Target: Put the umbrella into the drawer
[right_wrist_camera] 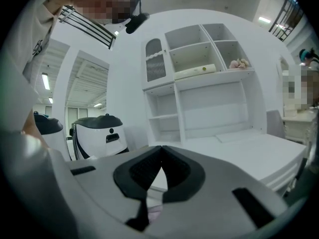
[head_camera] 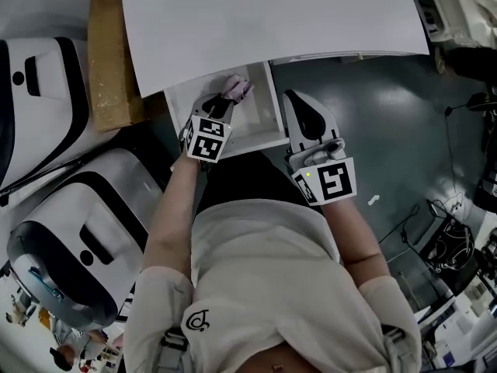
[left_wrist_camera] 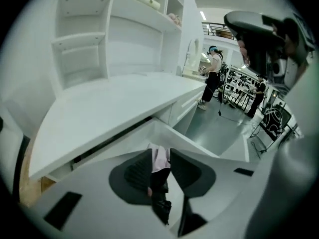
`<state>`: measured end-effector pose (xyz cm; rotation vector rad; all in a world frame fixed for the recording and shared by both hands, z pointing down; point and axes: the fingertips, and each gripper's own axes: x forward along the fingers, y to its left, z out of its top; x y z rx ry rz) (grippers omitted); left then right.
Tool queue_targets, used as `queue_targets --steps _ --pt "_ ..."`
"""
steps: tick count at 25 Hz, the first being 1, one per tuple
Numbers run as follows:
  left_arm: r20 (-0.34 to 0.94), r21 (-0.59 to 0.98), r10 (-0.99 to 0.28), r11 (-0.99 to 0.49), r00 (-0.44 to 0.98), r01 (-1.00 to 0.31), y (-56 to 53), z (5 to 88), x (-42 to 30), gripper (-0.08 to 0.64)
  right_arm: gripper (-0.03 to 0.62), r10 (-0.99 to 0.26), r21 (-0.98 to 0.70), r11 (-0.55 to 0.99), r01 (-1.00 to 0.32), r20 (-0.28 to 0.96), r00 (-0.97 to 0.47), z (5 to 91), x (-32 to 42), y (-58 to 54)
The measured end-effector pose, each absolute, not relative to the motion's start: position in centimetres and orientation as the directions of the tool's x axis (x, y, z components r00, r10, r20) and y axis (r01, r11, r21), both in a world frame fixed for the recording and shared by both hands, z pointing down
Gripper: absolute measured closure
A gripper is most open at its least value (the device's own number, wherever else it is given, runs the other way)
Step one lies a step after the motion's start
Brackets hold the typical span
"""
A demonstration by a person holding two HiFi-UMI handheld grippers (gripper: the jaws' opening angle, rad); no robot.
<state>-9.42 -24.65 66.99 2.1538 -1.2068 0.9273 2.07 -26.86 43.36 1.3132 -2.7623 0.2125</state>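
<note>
The umbrella (head_camera: 237,89) is folded, lilac-pink with a dark handle end, and hangs over the open white drawer (head_camera: 268,140) under the desk top (head_camera: 272,14). My left gripper (head_camera: 225,99) reaches over the drawer with its jaws closed on it. In the left gripper view the pink fabric and black strap of the umbrella (left_wrist_camera: 160,162) fill the narrow gap between the pads of my left gripper (left_wrist_camera: 160,151). My right gripper (head_camera: 295,98) hovers just right of the drawer's side. Its jaws (right_wrist_camera: 160,151) meet at the tips with nothing held.
Two white-and-black machines (head_camera: 46,107) (head_camera: 78,239) stand close on the left, beside a brown board (head_camera: 109,61). Grey floor lies to the right, with cables and gear (head_camera: 450,239). A white shelf unit (right_wrist_camera: 199,73) rises behind the desk. People (left_wrist_camera: 214,73) stand far off.
</note>
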Motion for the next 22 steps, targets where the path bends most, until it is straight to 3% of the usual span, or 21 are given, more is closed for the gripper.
queue_targets --steps 3,7,14,22 --pt "0.727 0.101 -0.576 -0.448 0.374 -0.888 -24.3 63.9 -9.9 0.544 0.586 -0.754 -0.078 0.642 -0.763 0.114 -0.646 42.2 1.3 -26.1" --pt "0.662 0.137 -0.630 -0.430 0.406 -0.892 -23.6 59.4 -10.2 0.548 0.586 -0.728 -0.046 0.677 -0.734 0.104 -0.678 40.9 0.3 -25.0" --pt "0.498 0.066 -0.778 -0.408 0.385 -0.911 -22.8 50.1 -12.1 0.548 0.586 -0.721 -0.037 0.683 -0.729 0.121 -0.682 39.8 0.0 -23.9" --pt "0.227 -0.036 -0.914 -0.352 0.335 -0.935 -21.8 38.1 -14.2 0.548 0.586 -0.694 0.003 0.718 -0.696 0.087 -0.715 37.1 -0.5 -23.8"
